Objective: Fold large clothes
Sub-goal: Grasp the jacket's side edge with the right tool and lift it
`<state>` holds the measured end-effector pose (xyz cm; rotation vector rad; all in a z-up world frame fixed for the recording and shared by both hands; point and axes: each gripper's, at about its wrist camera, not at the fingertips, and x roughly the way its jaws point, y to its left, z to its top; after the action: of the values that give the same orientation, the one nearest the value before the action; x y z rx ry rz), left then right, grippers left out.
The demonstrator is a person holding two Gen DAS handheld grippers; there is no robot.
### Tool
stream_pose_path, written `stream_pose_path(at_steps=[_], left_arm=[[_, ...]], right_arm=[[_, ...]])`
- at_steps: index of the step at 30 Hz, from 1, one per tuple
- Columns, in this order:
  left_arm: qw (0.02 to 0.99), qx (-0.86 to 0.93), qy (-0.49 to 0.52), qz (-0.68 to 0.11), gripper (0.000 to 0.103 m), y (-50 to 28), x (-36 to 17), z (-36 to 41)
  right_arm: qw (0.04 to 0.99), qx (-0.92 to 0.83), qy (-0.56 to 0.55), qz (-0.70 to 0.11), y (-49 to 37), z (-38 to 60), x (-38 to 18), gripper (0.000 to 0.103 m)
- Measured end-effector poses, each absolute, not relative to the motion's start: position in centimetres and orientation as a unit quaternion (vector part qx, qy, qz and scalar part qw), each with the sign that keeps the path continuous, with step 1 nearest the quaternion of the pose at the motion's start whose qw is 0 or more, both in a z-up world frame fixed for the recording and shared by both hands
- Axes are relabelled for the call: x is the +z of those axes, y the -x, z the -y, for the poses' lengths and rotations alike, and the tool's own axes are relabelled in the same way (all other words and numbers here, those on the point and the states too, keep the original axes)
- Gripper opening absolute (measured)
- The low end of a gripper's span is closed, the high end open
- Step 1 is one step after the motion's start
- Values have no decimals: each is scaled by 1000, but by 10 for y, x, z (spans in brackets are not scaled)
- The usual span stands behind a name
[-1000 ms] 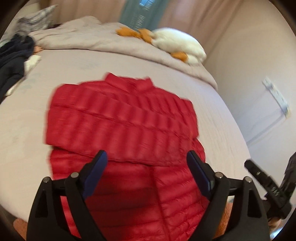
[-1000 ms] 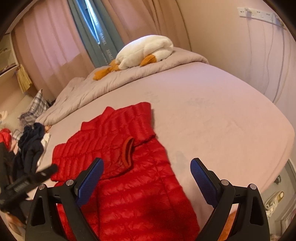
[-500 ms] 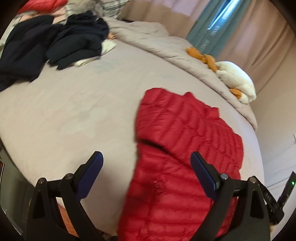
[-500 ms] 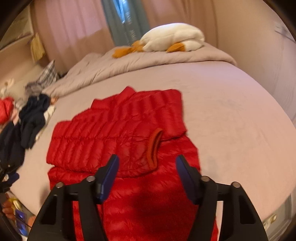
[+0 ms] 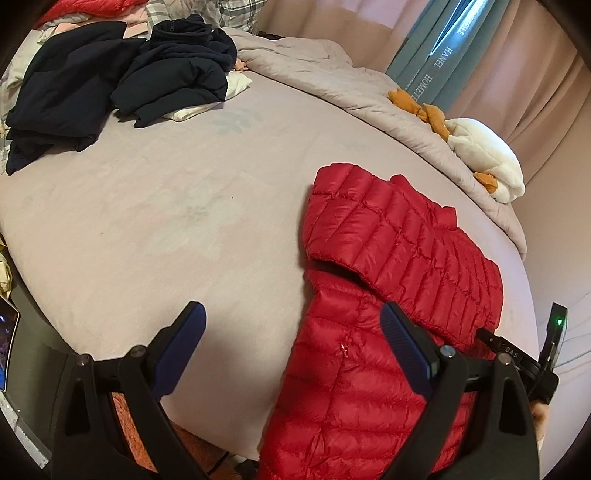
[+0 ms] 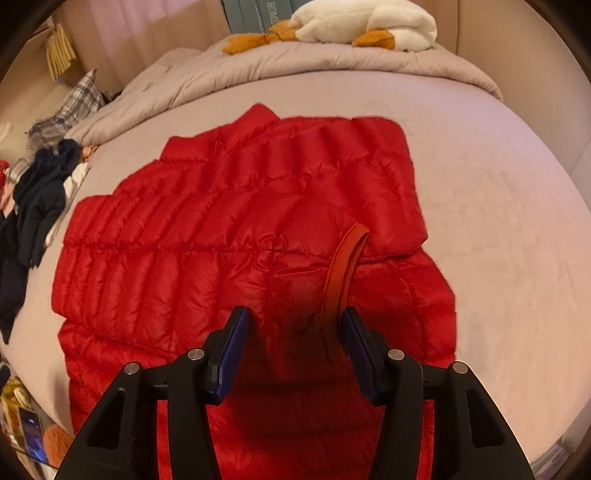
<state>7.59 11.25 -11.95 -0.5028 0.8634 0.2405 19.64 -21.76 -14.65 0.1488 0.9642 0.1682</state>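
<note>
A red quilted puffer jacket (image 6: pixel 207 240) lies flat on the bed, both sleeves folded across its body; it also shows in the left wrist view (image 5: pixel 399 266). An orange-lined sleeve cuff (image 6: pixel 341 273) sticks up near the middle. My right gripper (image 6: pixel 291 336) hovers low over the jacket, jaws partly open around the cuff's near end, not clamped. My left gripper (image 5: pixel 291 332) is wide open and empty near the bed's front edge, beside the jacket's left hem.
The bed sheet (image 5: pixel 155 221) is mauve. Dark navy clothes (image 5: pixel 110 77) are piled at the far left. A rolled grey duvet (image 6: pixel 295 66) and a white plush goose (image 6: pixel 369 26) lie along the head. A wall stands to the right.
My left gripper swung left off the jacket toward its left side. My right gripper moved in over the jacket toward the cuff and its jaws narrowed.
</note>
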Motion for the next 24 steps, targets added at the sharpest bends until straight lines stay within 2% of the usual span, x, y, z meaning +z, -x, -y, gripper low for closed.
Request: stream_pose_path(at_steps=[1, 3, 4, 5, 7, 24], left_arm=[[871, 115, 241, -413, 95, -76, -120, -112], [870, 113, 243, -414, 95, -76, -122, -113], [869, 112, 244, -415, 95, -76, -123, -113], [869, 111, 244, -416, 95, -77, -124, -112], [868, 110, 244, -418, 95, -78, -126, -112], [873, 86, 251, -410, 95, -94, -117, -107]], right_arm=[[879, 83, -73, -465, -196, 218, -147, 54], [880, 84, -64, -464, -194, 217, -149, 41], [881, 82, -56, -462, -193, 216, -147, 29], [884, 79, -45, -458, -191, 214, -145, 22], [890, 87, -39, -446, -187, 213, -138, 14], [950, 147, 41, -272, -165, 186, 16, 10]])
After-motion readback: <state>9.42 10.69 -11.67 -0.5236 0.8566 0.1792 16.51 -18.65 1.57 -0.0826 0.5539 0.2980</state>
